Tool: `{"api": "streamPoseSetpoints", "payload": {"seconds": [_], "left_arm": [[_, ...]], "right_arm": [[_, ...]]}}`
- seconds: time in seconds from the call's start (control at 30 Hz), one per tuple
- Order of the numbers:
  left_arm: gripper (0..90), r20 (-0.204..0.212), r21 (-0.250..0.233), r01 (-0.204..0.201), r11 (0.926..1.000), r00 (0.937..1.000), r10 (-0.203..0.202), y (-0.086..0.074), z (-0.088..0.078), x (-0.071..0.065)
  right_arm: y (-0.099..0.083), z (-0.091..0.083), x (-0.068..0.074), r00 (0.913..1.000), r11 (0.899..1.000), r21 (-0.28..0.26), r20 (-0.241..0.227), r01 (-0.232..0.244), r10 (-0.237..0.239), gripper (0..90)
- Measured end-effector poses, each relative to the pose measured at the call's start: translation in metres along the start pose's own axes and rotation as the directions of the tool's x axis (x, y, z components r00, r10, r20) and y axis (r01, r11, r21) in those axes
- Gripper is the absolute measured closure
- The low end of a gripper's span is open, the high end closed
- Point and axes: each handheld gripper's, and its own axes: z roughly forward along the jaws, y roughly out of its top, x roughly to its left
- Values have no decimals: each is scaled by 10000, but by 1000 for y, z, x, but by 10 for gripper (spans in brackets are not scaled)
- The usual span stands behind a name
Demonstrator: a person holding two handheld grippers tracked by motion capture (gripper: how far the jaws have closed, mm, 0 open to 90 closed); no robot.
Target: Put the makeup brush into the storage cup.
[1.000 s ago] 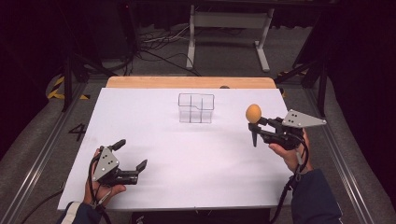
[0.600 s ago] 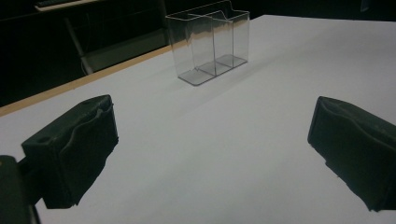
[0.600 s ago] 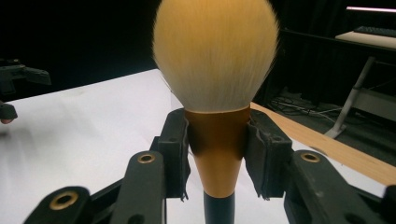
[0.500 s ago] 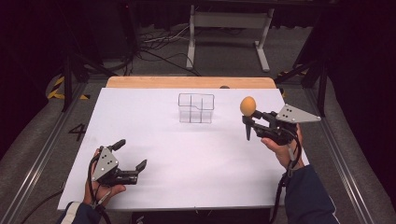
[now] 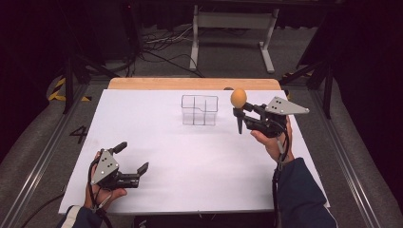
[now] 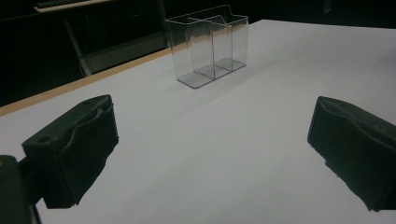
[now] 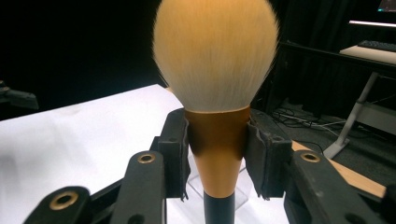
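We carry the brush [image 5: 238, 102], pinched upright in the right gripper [image 5: 241, 114], right of centre, near the holder [image 5: 199, 109]. Next we lower it into a compartment. The left gripper [image 5: 132, 158] rests spread, lower left.

Fluffy orange makeup brush [image 5: 238, 100] stands upright, bristles up, right of clear organizer [image 5: 199, 110].

The brush [image 7: 215, 93] clamped between my jaws hides most of the clear box [image 7: 240, 193]; its handle runs off below.
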Motion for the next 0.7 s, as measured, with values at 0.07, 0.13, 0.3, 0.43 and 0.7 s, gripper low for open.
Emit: {"api": "streamPoseSetpoints", "payload": {"seconds": [0.07, 0.13, 0.3, 0.43, 0.7], "left_arm": [[24, 19, -5, 16, 10000, 10000, -16, 0, 0, 0], [24, 13, -20, 25, 10000, 10000, -25, 0, 0, -1], [24, 10, 27, 71, 10000, 10000, -71, -1, 0, 0], [24, 16, -10, 72, 10000, 10000, -72, -1, -1, 0], [25, 15, 10, 80, 10000, 10000, -80, -1, -1, -1]], "right_arm": [[0, 3, 0, 10000, 10000, -64, -13, -27, 27, 624], [1, 7, 0, 10000, 9999, -119, 44, -65, 66, 624], [1, 16, -3, 9997, 9996, -212, 124, -185, 187, 624], [2, 22, -5, 9994, 9992, -302, 246, -248, 256, 624], [4, 34, -12, 9980, 9987, -412, 552, -298, 321, 624]]}}
